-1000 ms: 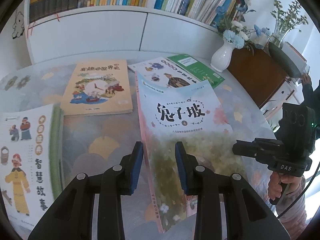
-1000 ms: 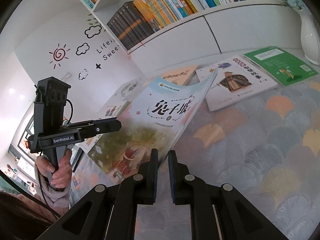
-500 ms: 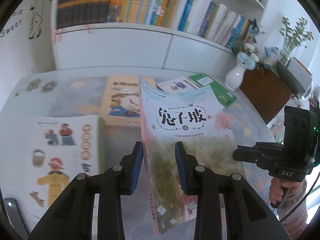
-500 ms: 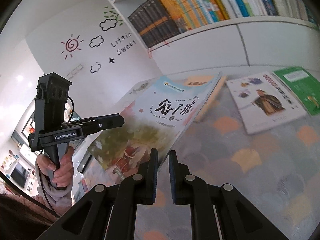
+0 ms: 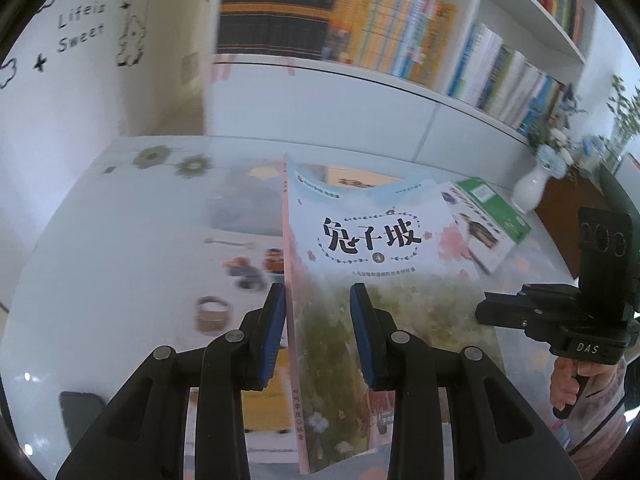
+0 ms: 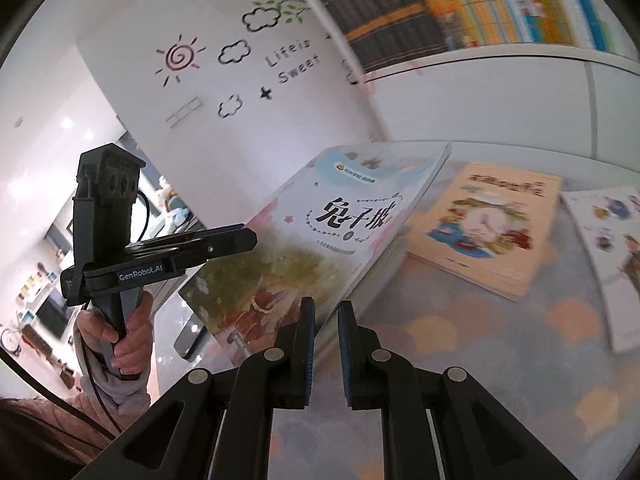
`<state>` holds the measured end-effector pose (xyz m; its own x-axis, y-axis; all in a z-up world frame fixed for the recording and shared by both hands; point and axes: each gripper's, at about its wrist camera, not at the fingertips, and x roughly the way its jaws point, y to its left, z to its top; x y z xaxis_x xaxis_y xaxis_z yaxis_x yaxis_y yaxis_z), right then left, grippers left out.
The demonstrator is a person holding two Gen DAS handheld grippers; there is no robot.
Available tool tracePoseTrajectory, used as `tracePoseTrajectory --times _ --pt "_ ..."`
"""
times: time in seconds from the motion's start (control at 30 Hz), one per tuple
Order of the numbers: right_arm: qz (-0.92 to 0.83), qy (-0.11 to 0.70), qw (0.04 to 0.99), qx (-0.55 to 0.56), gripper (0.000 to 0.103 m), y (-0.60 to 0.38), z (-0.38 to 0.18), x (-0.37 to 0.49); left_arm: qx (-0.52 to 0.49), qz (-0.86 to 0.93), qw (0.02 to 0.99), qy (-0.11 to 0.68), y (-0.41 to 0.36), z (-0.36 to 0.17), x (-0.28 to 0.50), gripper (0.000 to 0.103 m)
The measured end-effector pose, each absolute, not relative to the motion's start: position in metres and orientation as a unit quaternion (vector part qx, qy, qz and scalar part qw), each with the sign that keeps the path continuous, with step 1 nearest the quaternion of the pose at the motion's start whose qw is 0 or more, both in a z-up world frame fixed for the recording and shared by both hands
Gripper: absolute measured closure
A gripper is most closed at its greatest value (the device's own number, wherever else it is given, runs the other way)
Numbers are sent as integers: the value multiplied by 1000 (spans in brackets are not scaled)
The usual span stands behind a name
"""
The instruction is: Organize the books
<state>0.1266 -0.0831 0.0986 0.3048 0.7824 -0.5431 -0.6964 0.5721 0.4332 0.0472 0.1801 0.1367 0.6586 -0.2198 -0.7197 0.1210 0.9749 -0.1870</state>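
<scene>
A pale blue book with a meadow cover (image 5: 372,264) hangs lifted off the table, held at both side edges. My left gripper (image 5: 318,332) straddles its spine edge, jaws a little apart. My right gripper (image 6: 324,340) is shut on the book's (image 6: 320,240) opposite edge. An orange book (image 6: 484,224) and a white book (image 6: 612,256) lie flat on the table. In the left wrist view a white picture book (image 5: 228,280) lies under the held one, and a green book (image 5: 496,208) lies at the right.
A bookshelf full of upright books (image 5: 400,40) runs along the back above white cabinets (image 5: 320,108). A white vase with flowers (image 5: 532,188) stands at the table's right end. A dark phone (image 6: 192,336) lies by the table's near edge.
Both grippers have swung left with the book held between them. The white picture book now lies under it, and the orange, white and green books have slid to the right of view.
</scene>
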Motion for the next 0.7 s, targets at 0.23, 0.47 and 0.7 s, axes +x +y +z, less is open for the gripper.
tracePoseTrajectory --times 0.23,0.47,0.7 --pt "483 382 786 55 92 -35 88 140 -79 -68 908 407 223 124 47 73" --pt "487 401 774 52 92 -7 71 143 -84 -59 894 436 244 99 58 73" --pt "476 419 771 50 91 -3 59 139 -86 -63 890 443 248 87 62 73"
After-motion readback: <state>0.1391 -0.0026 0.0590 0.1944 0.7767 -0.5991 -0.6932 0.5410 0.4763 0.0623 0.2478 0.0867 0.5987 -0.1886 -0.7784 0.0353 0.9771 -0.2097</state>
